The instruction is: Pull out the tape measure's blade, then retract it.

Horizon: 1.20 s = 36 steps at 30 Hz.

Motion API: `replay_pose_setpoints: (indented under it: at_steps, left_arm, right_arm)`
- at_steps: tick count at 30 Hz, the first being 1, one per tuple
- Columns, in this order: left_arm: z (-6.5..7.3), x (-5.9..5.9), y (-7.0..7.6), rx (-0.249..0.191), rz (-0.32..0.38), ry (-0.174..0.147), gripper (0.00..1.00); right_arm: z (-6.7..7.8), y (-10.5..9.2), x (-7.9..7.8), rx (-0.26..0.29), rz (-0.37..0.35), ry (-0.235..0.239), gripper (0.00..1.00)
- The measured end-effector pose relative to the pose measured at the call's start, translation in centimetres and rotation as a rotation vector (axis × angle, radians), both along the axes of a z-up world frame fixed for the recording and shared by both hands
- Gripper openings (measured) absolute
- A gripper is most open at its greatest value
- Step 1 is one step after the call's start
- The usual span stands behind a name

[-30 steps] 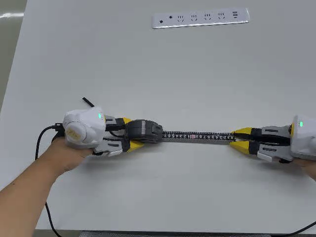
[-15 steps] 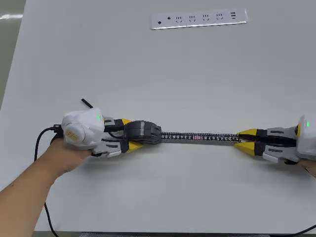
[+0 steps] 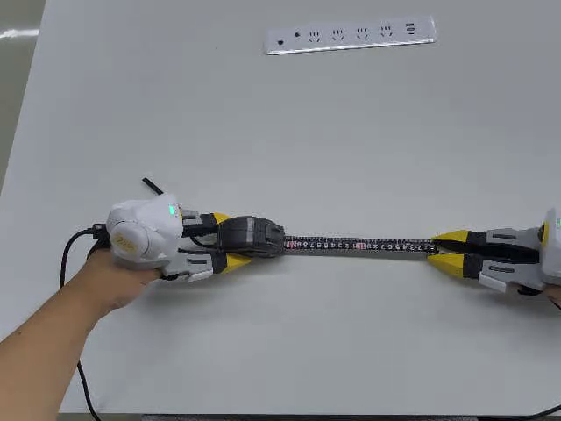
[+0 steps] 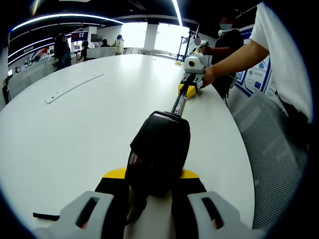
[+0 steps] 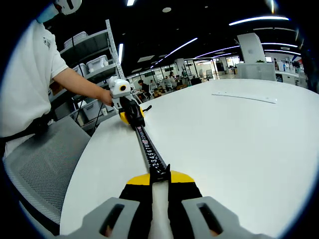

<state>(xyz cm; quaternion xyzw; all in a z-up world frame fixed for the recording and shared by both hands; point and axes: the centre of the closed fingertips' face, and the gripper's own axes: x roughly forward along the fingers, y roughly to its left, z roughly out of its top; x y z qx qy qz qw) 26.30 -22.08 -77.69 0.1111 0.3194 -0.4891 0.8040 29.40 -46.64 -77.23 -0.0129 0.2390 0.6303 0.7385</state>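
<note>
The dark grey tape measure case (image 3: 251,236) lies on the white table, held between the yellow-tipped jaws of my left gripper (image 3: 230,239); in the left gripper view the case (image 4: 158,152) sits just ahead of the jaws. Its black blade (image 3: 359,245) with white numbers runs right across the table to my right gripper (image 3: 440,249), which is shut on the blade's end. In the right gripper view the blade (image 5: 148,148) stretches from the jaws to the far case (image 5: 133,113), and the blade's tip is pinched at my right gripper (image 5: 159,177).
A white power strip (image 3: 351,35) lies flat near the table's far edge. A black cable (image 3: 72,263) trails from the left gripper over the table's near edge. A grey mesh chair (image 5: 37,154) stands beside the table on the person's side.
My right gripper has moved further right with the blade's end, drawing more blade out of the case. The left gripper and case have stayed almost still.
</note>
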Motion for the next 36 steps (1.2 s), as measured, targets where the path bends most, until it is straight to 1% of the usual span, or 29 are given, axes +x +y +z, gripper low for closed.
replay_pose_setpoints:
  at_steps: [2,4,5,8,9,11,12,27,36]
  left_arm:
    - [0.0,0.0,0.0,0.001,0.0,0.0,0.29]
    - [0.0,0.0,0.0,0.0,0.002,0.001,0.29]
    - [0.1,0.0,0.0,0.0,0.003,0.001,0.29]
    - [0.1,0.0,0.0,0.002,0.004,0.001,0.29]
    - [0.1,0.0,0.0,0.003,0.003,0.002,0.29]
    - [0.0,0.0,0.0,0.004,0.003,0.003,0.29]
    - [0.0,0.0,0.0,0.005,0.004,0.003,0.29]
    - [0.0,0.0,0.0,0.01,0.003,0.004,0.29]
    - [0.0,0.0,0.0,0.013,0.005,0.005,0.29]
  right_arm:
    - [0.1,0.0,0.0,0.003,0.0,0.008,0.08]
    - [0.0,-0.2,0.1,-0.007,-0.002,-0.006,0.07]
    - [0.1,-0.3,0.1,0.0,-0.005,0.003,0.07]
    - [0.1,-0.5,0.1,-0.003,-0.003,0.002,0.07]
    - [0.1,-0.6,0.0,0.002,-0.003,0.012,0.07]
    - [0.0,-0.9,0.2,-0.011,-0.005,-0.004,0.08]
    - [0.1,-1.1,0.2,-0.002,-0.014,0.002,0.08]
    - [0.0,-2.6,0.2,-0.012,-0.024,0.006,0.07]
    - [0.0,-2.7,0.1,-0.017,-0.02,0.003,0.08]
